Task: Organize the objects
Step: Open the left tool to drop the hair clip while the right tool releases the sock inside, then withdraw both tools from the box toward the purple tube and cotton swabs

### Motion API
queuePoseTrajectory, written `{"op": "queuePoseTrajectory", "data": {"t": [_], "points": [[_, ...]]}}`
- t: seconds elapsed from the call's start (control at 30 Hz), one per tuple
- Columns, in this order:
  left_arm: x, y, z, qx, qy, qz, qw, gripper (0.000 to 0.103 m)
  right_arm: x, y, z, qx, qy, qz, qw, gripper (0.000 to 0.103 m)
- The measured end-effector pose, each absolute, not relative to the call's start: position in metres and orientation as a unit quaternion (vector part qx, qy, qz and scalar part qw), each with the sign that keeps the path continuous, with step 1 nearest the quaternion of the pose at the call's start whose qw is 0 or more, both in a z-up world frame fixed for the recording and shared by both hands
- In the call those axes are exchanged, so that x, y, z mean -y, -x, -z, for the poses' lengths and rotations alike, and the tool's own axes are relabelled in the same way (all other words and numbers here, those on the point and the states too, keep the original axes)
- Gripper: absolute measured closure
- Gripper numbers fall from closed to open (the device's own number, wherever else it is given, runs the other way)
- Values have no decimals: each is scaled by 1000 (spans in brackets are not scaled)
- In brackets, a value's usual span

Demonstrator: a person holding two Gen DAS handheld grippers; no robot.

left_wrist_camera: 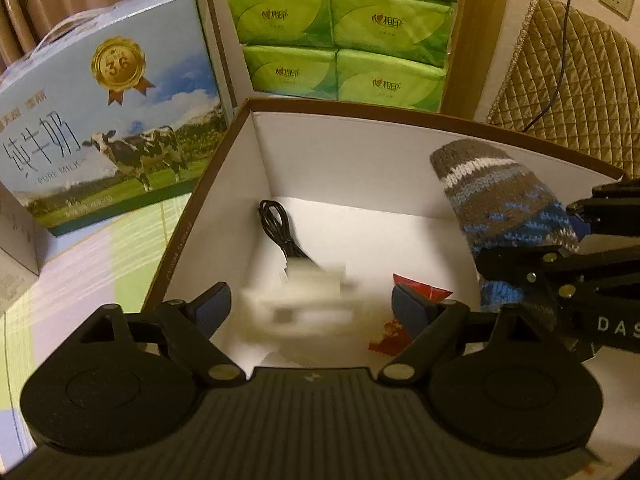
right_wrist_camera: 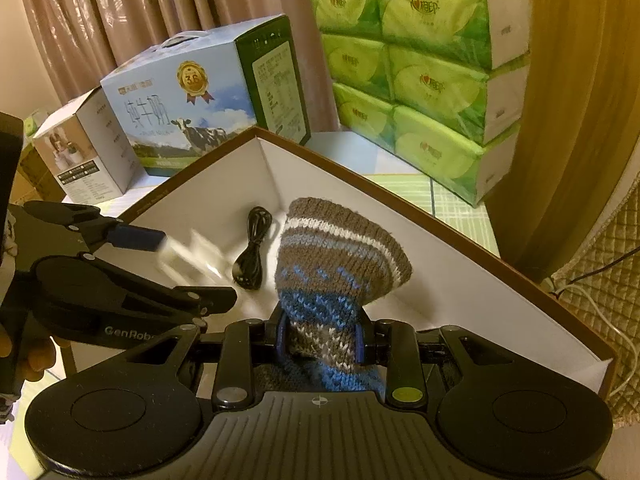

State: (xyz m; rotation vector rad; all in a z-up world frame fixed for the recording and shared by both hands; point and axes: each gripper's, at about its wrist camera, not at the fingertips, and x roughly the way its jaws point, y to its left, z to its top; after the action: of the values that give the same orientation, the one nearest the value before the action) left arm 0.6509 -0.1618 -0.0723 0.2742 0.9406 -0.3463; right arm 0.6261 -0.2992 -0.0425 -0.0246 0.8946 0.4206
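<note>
We held both grippers over the open white-lined box (left_wrist_camera: 224,168), its brown rim running across the patterned tablecloth (left_wrist_camera: 100,256). Our right gripper (right_wrist_camera: 320,338) was clamped on a knitted sock (right_wrist_camera: 332,264) of brown, white and blue stripes, the sock's toe end standing up above the box interior. Our left gripper (left_wrist_camera: 306,304) had its fingers (left_wrist_camera: 212,304) spread apart above the box; a white object (left_wrist_camera: 304,292) showed between them, too blurred for us to tell what it was or whether anything touched it. A coiled black cable (left_wrist_camera: 280,232) lay on the box floor near the far corner, and a red wrapper (left_wrist_camera: 420,292) lay beside the right-hand finger in the left wrist view. Behind the box stood a blue milk carton (left_wrist_camera: 108,120) printed with cows, a stacked pack of green tissue packets (left_wrist_camera: 344,36) and, farther left, a small white carton (right_wrist_camera: 84,152). Brown curtains (right_wrist_camera: 120,12) hung behind.
</note>
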Motion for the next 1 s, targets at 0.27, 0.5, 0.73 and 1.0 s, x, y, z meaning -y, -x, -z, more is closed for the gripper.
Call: {"op": "queuePoseTrajectory", "data": {"t": [0.27,0.5,0.73,1.0], "points": [[160,-651,70,-449,-133,171,867,13,297,-630,45,-425,18,-205,882,75],[154,-645,63,-443,-140,165,870,13,295,-623,37,-373,31,-217,902,26],[149,-633,52,-438,-132,172,872,11,302,-613,29,-373,32,-209,903,20],[147,-618,41,-434,-122,177,875,9,319,-592,19,-375,7,-197,906,11]]}}
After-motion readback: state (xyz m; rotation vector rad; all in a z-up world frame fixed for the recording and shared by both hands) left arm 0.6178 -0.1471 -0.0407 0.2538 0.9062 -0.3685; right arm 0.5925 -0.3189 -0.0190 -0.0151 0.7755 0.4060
